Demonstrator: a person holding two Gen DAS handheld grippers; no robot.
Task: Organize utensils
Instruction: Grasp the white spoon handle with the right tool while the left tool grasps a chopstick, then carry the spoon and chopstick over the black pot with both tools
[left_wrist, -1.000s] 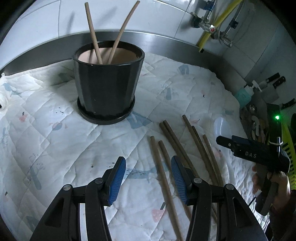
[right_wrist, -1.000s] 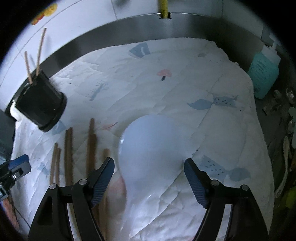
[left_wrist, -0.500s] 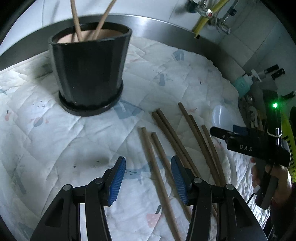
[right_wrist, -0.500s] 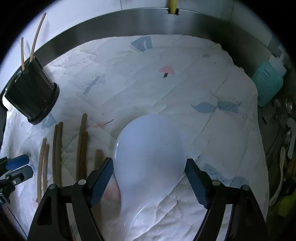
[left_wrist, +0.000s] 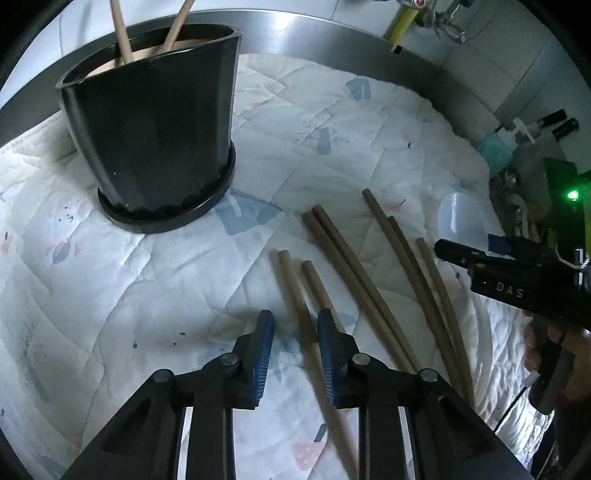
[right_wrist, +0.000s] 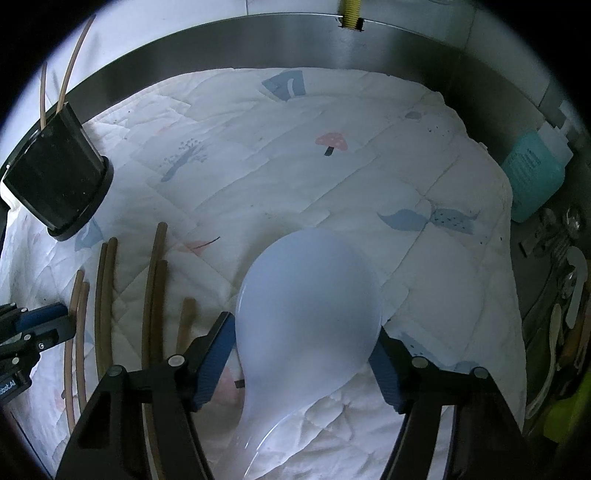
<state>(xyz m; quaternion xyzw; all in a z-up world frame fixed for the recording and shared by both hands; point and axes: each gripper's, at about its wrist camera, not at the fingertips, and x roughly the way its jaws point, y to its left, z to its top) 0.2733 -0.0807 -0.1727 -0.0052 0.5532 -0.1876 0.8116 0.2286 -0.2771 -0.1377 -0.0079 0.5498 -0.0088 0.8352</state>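
Observation:
A black pot (left_wrist: 155, 144) with two chopsticks standing in it sits at the back left of the quilted cloth; it also shows in the right wrist view (right_wrist: 55, 177). Several brown chopsticks (left_wrist: 354, 280) lie on the cloth in front of it. My left gripper (left_wrist: 294, 334) is open, low over the cloth, with the leftmost chopstick (left_wrist: 299, 299) between its fingers. My right gripper (right_wrist: 303, 354) is open around the bowl of a white spoon (right_wrist: 310, 302), whose bowl also shows in the left wrist view (left_wrist: 461, 221).
The quilted cloth (right_wrist: 295, 147) lies against a steel wall (right_wrist: 221, 48). A teal soap bottle (right_wrist: 532, 173) stands at the right edge. Cutlery (right_wrist: 565, 325) lies beyond the cloth on the right. A yellow pipe (left_wrist: 402, 22) is on the back wall.
My left gripper has moved forward and down to straddle the leftmost chopstick and its fingers have narrowed. My right gripper has advanced so the spoon bowl sits between its fingers.

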